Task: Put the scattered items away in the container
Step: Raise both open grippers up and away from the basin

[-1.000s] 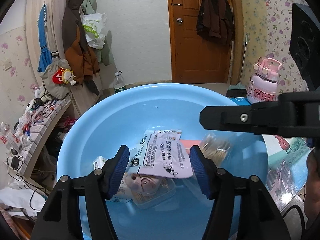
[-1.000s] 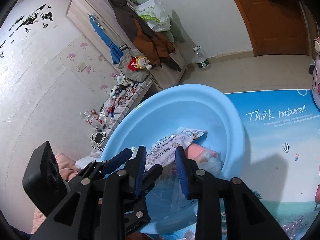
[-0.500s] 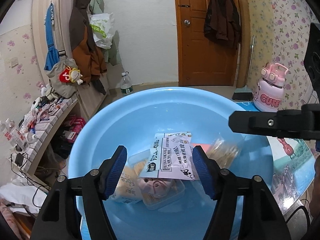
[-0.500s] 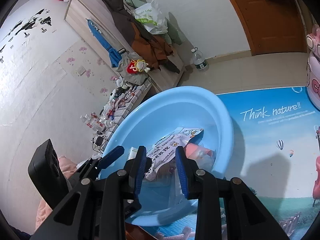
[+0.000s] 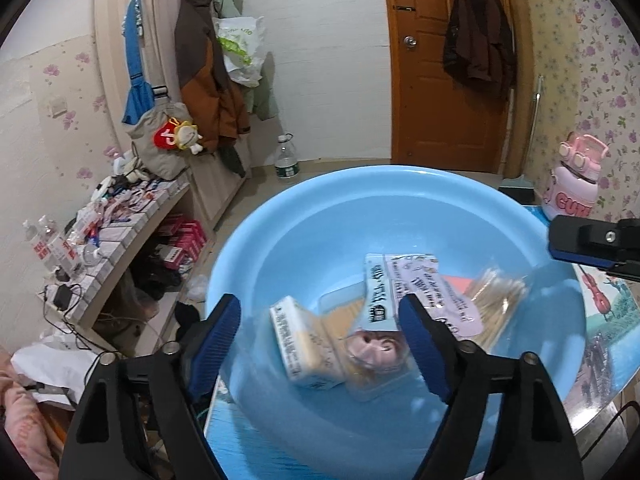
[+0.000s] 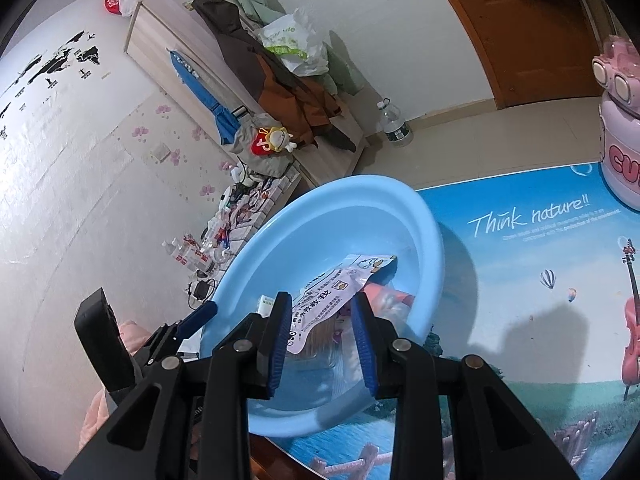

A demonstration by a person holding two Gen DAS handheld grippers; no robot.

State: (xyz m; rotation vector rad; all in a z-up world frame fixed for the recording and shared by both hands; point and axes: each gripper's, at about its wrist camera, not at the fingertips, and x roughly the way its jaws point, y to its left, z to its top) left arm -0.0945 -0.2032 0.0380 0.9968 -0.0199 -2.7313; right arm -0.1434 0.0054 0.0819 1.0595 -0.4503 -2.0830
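Left gripper [image 5: 320, 336] drawn back from basin [image 5: 304, 220]; packets [image 5: 416, 292] seemingly unmoved.

We see the light-blue basin [image 5: 304, 216] at frame centre, holding a lilac printed pouch [image 5: 416, 292], a white box [image 5: 296, 344], and a clear stick packet [image 5: 496, 300] lying flat, overlapping.
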